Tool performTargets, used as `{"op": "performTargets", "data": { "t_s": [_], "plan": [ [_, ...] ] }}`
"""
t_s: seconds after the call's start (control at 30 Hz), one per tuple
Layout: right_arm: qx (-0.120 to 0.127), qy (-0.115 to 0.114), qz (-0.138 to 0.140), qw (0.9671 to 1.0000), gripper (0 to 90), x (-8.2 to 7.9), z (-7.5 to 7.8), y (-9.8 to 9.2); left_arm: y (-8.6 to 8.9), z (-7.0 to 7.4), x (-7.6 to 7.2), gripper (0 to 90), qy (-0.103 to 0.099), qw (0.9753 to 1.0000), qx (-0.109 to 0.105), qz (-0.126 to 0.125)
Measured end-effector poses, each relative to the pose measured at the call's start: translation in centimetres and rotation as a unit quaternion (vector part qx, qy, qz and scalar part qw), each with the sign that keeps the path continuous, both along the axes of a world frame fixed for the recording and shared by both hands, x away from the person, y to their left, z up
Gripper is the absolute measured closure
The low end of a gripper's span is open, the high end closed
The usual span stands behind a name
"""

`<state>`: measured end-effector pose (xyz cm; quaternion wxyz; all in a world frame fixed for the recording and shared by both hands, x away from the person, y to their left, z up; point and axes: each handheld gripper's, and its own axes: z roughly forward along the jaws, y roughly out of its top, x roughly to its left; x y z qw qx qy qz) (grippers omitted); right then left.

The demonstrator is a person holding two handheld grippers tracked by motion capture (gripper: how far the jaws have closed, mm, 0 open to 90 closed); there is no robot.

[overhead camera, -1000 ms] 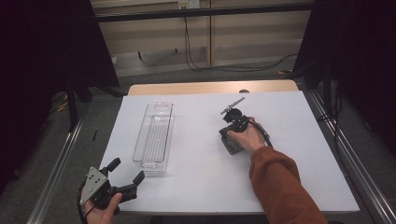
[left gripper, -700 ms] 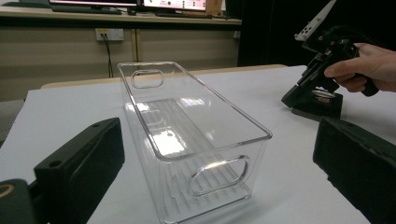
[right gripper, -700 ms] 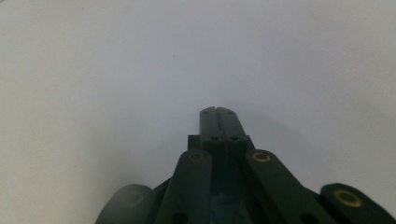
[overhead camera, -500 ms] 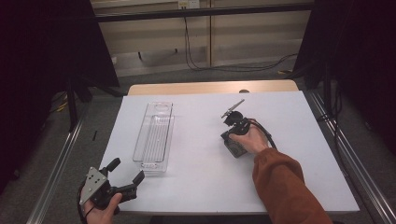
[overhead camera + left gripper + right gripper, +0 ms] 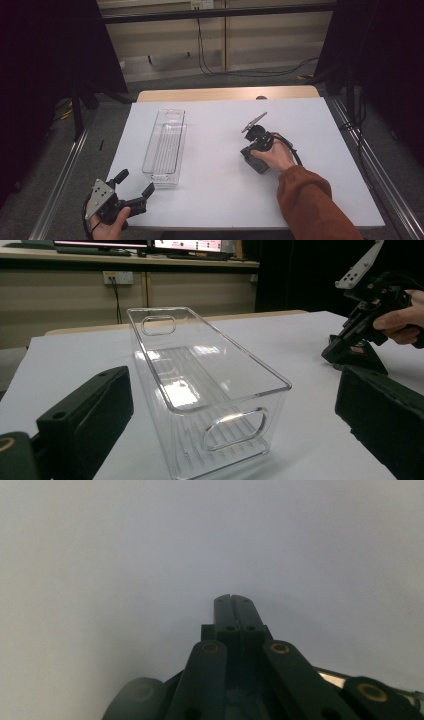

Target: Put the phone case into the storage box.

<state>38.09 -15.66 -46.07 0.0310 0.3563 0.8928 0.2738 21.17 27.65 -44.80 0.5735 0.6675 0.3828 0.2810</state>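
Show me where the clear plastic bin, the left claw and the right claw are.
clear plastic bin (image 5: 240, 371): left gripper view, right rim.
left claw (image 5: 134, 188): high view, between its open tips.
right claw (image 5: 232, 600): right gripper view, closed tips.

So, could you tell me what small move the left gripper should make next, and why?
Probably ease the left gripper forward toward the near end of the clear bin. Its jaws stand wide open and apart from the bin, which lies straight ahead with its handle cut-out facing them. The right gripper is shut, pointing down at the white table.
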Motion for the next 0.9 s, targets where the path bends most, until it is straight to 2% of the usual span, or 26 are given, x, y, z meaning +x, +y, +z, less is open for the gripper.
{"op": "performTargets", "data": {
  "t_s": [0.47,0.77,0.83,0.87,0.9],
  "plan": [
    [0.001,0.006,0.005,1.0,90.0,-2.8,0.1,-2.0,0.0,0.0,0.0,2.2,0.0,1.0,-0.001,-0.001],
    [0.004,0.001,-0.001,1.0,90.0,-4.9,0.1,-3.5,-0.1,0.0,0.0,2.2,-0.001,1.0,0.0,-0.001],
    [0.004,0.007,-0.005,1.0,90.0,-5.4,0.1,-3.9,-0.1,0.0,0.0,2.2,-0.001,1.0,0.0,-0.001],
    [0.008,0.001,-0.001,1.0,90.0,-5.5,0.0,-4.1,-0.1,0.0,0.0,2.1,-0.001,1.0,0.0,-0.001],
    [0.008,0.006,-0.007,0.9999,90.0,-5.8,0.1,-4.3,-0.2,0.0,0.0,2.2,0.0,1.0,-0.001,-0.003]
  ]
}}
